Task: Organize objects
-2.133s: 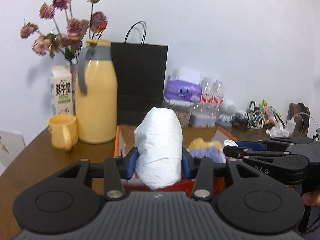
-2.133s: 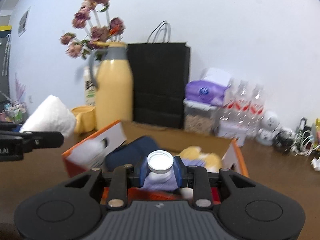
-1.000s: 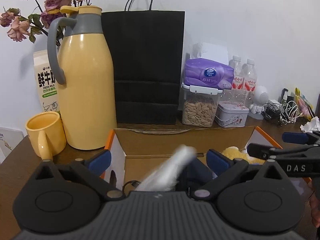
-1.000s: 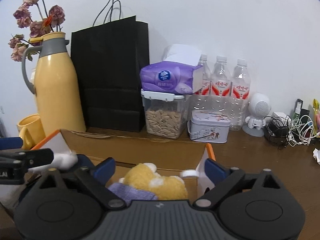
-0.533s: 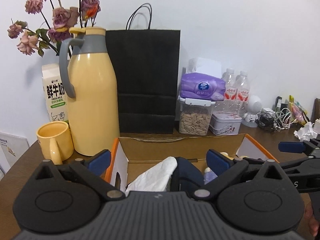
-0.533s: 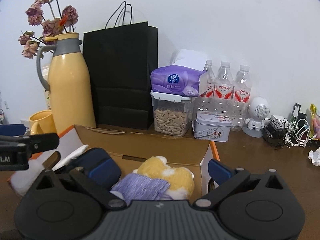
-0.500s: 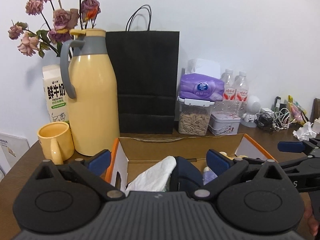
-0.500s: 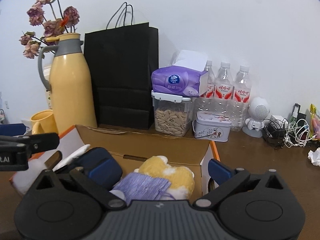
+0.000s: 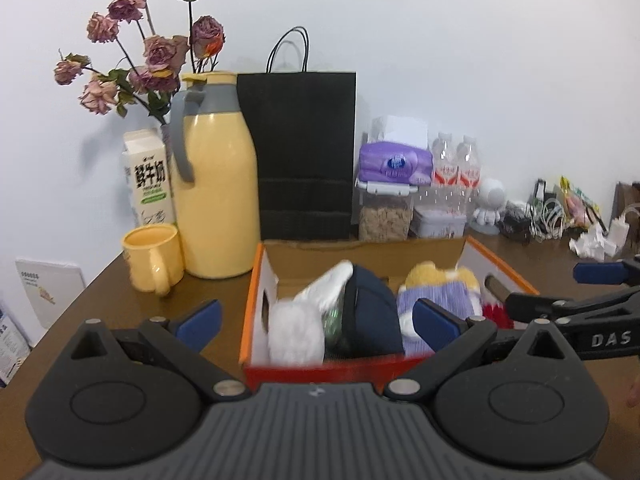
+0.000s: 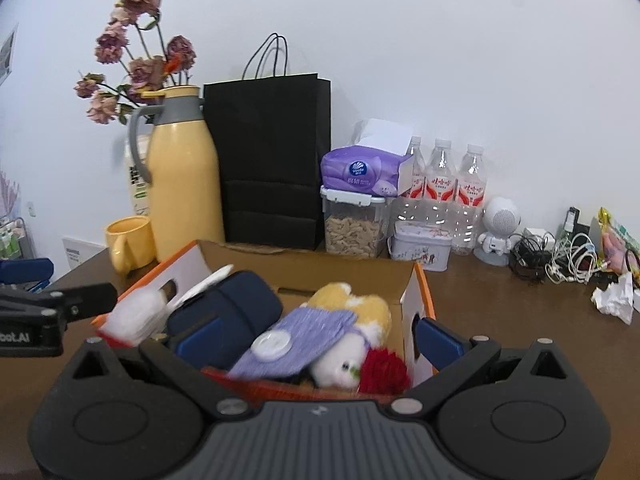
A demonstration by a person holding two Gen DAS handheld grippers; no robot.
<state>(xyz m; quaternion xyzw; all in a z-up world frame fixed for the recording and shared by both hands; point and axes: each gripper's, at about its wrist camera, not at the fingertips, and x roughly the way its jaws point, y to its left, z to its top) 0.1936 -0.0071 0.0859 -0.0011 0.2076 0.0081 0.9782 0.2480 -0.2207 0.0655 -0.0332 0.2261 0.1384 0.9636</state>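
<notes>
1. The brown table [image 10: 500,320] carries everything; a yellow thermos [image 9: 216,200], a black paper bag [image 9: 306,156] and water bottles [image 10: 444,184] line the wall behind.
2. The cardboard box [image 9: 256,284] sits in front of them, holding a white paper roll [image 9: 298,328], a navy pouch [image 10: 224,316], a purple bottle [image 10: 296,340] and a plush toy [image 10: 352,312].
3. The left gripper [image 9: 316,316] and right gripper [image 10: 316,340] hover at the near rim, fingers spread wide, holding nothing.
4. Judgement: the packing step looks finished; next comes clearing the box or fetching another loose item.
5. The box is crowded; open table lies to the right, short of the tangled cables [image 10: 560,256].
</notes>
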